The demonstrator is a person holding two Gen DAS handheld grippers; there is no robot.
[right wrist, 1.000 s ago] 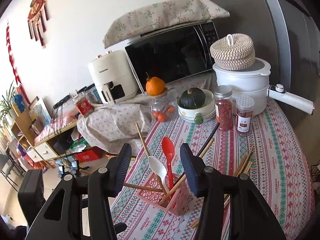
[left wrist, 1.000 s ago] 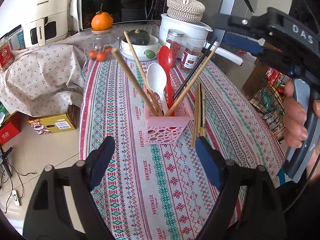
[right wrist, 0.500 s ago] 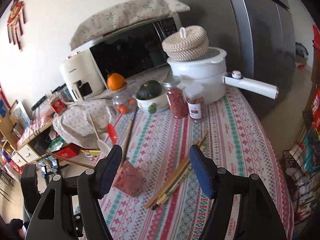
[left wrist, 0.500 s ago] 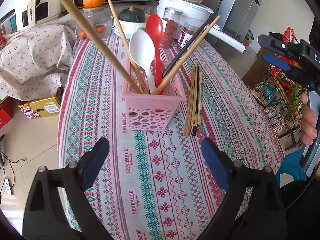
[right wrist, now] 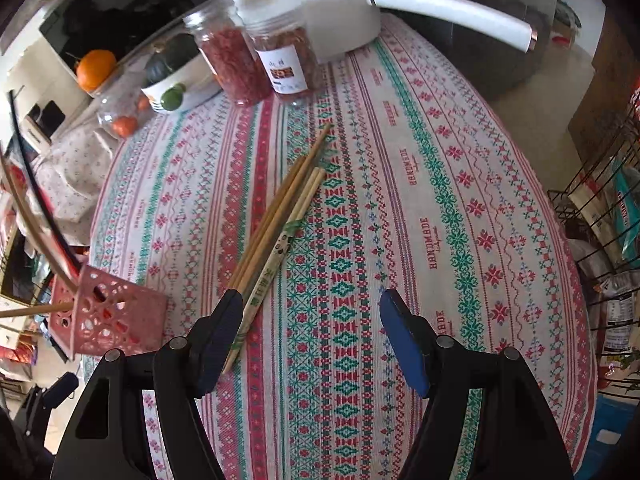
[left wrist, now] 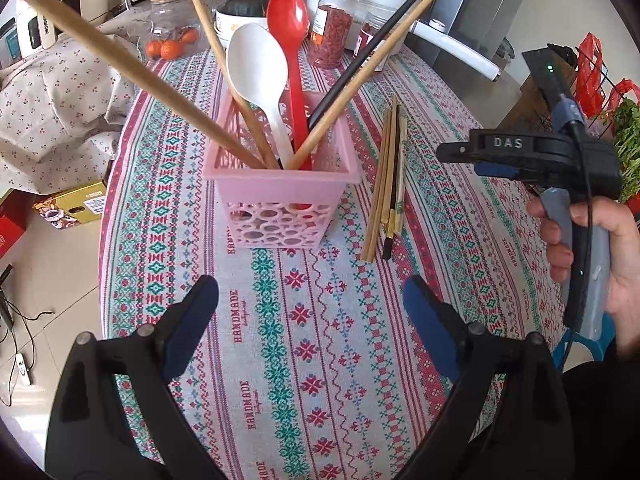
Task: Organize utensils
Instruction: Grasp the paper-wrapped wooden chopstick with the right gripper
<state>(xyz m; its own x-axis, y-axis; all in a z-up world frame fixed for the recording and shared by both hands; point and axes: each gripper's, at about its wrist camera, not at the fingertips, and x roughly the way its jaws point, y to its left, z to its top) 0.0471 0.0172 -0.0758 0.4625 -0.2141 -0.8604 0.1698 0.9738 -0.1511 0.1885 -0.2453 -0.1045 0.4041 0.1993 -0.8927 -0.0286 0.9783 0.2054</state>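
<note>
Patterned red-and-green cloth printed "HANDMADE" covers the round table, with jars, a white pot and a microwave crowded at its far side. Judging by how things lie, the sorting is partly done: the pink perforated basket already stands upright with a white spoon, a red spoon, several wooden chopsticks and one black chopstick leaning out of it, while a loose bundle of chopsticks lies flat on the cloth just right of the basket and waits to be put in. The left gripper hovers above the cloth with its blue-padded fingers spread wide and nothing between them; the basket sits ahead of the gap, slightly toward the left finger, and the bundle ahead toward the right finger. The right gripper is likewise wide open and empty. Its left finger hangs over the near ends of the bundle, though I cannot tell whether it touches them, and most of the sticks run forward out of the gap. A grasp there looks like the next step.
</note>
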